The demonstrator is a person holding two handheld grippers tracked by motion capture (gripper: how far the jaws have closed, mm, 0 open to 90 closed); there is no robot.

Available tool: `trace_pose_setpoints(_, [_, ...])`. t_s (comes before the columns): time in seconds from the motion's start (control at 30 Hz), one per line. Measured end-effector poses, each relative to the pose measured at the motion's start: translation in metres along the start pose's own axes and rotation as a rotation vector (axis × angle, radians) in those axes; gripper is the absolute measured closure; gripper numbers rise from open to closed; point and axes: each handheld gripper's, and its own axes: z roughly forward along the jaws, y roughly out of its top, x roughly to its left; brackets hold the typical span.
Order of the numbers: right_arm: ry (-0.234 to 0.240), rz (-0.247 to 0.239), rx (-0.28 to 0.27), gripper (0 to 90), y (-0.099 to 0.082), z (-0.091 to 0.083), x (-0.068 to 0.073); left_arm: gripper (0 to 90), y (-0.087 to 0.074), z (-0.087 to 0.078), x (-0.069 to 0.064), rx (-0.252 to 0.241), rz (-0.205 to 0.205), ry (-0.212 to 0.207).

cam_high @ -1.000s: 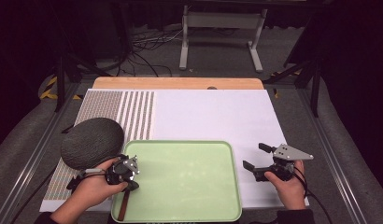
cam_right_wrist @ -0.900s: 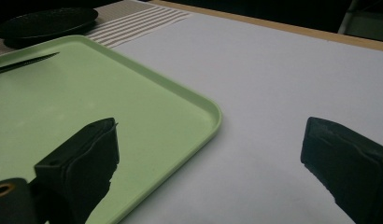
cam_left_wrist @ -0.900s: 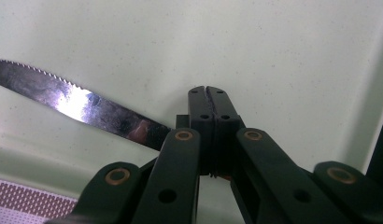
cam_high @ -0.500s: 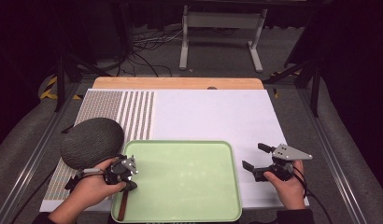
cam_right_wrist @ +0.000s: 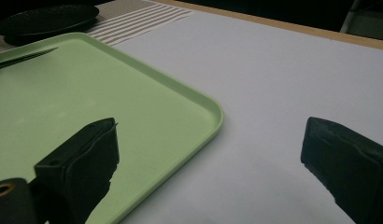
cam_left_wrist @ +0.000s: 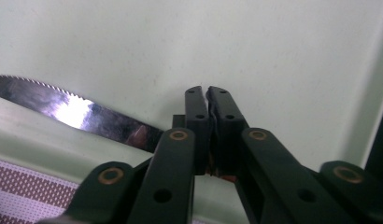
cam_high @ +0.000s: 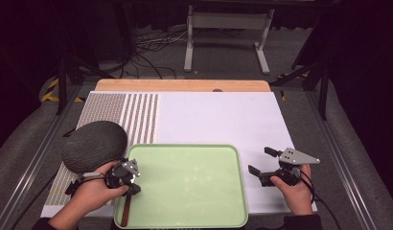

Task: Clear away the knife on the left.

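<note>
Lying along the tray's [cam_high: 185, 148] left rim, the knife [cam_left_wrist: 77, 109] is seen, blade serrated and shiny | left gripper [cam_high: 130, 179] is held at that rim, jaws nearly together and just been opening, brown handle between them | right gripper [cam_high: 261, 165] is held wide open, nothing gripped, over bare white mat [cam_high: 223, 120] beside the tray's right edge | plate [cam_high: 94, 145] is set just left.

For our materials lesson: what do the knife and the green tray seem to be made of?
Knife: the blade looks like polished steel, with a mirror glare and a serrated edge; its handle looks brown, perhaps wood. Green tray: probably plastic, with a smooth, matte, even colour and a moulded rounded rim.
</note>
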Motion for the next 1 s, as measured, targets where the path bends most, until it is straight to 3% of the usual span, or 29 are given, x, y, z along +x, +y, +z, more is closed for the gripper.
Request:
trace_pose_setpoints(0.13, [0.002, 0.000, -0.001, 5.3, 0.000, 0.000, 0.001, 76.1, 0.001, -0.009, 0.002, -0.055, -0.014, 0.008])
trace_pose_setpoints(0.17, [0.001, -0.002, -0.004, 5.3, 0.000, 0.000, 0.001, 66.5, 0.001, -0.011, 0.002, -0.076, -0.026, 0.006])
trace_pose_setpoints(0.23, [0.001, -0.001, -0.004, 5.3, 0.000, 0.000, 0.001, 62.9, 0.001, -0.014, 0.002, -0.106, -0.032, 0.018])
trace_pose_setpoints(0.3, [0.001, -0.001, -0.006, 5.3, 0.000, -0.001, 0.001, 47.4, 0.000, -0.017, 0.001, -0.136, -0.045, 0.026])
trace_pose_setpoints(0.33, [0.001, -0.001, -0.006, 5.3, 0.000, -0.001, 0.001, 47.4, 0.000, -0.018, 0.000, -0.165, -0.062, 0.036])
trace_pose_setpoints(0.37, [0.001, -0.002, -0.007, 5.3, 0.000, -0.001, 0.001, 35.8, -0.002, -0.021, -0.001, -0.233, -0.071, 0.063])
trace_pose_setpoints(0.47, [0.002, -0.002, -0.005, 5.2, 0.001, 0.000, 0.001, 23.5, -0.004, -0.024, -0.001, -0.274, -0.067, 0.084])
trace_pose_setpoints(0.63, [0.002, -0.004, -0.001, 5.1, 0.000, 0.000, 0.001, 15.6, -0.014, -0.034, 0.000, -0.374, -0.045, 0.134])
trace_pose_setpoints(0.73, [0.001, -0.004, -0.003, 5.1, 0.000, 0.000, 0.002, 12.9, -0.018, -0.037, 0.001, -0.405, -0.045, 0.144])
trace_pose_setpoints(0.83, [0.002, -0.004, -0.008, 5.0, 0.000, -0.001, 0.002, 11.5, -0.023, -0.042, 0.003, -0.452, -0.055, 0.170])
trace_pose_setpoints(1.0, [0.001, -0.006, -0.007, 4.9, 0.000, 0.000, 0.002, 11.5, -0.037, -0.048, 0.008, -0.532, -0.085, 0.175])
